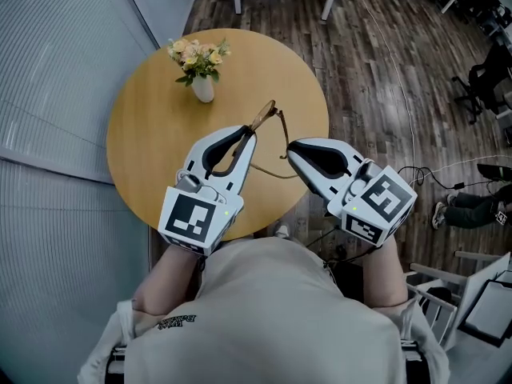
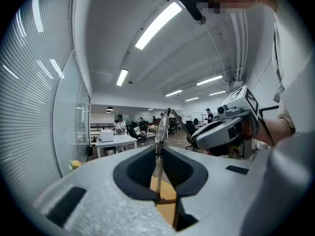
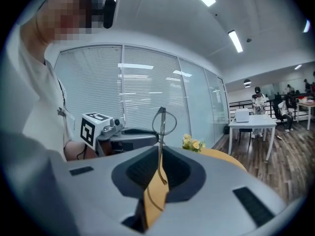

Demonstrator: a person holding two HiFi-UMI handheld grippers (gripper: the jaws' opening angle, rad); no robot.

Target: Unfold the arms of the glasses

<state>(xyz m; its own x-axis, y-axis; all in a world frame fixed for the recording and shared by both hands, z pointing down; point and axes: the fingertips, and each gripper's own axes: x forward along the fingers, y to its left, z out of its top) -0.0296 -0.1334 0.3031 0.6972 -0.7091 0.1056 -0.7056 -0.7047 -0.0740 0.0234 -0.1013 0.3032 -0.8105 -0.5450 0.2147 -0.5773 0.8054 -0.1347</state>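
Left claw (image 1: 248,137) is shut on the glasses (image 1: 264,117). One arm (image 1: 283,134) is pinched in the shut right claw (image 1: 291,152).

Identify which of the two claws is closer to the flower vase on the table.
The left claw: it holds the glasses on the side facing the vase, while the right claw holds them from the far side.

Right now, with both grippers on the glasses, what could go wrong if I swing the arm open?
1. The left gripper clamps the glasses and the right gripper pinches one thin arm: swinging too far could bend it.
2. They are held over the table; a slip would likely drop them.
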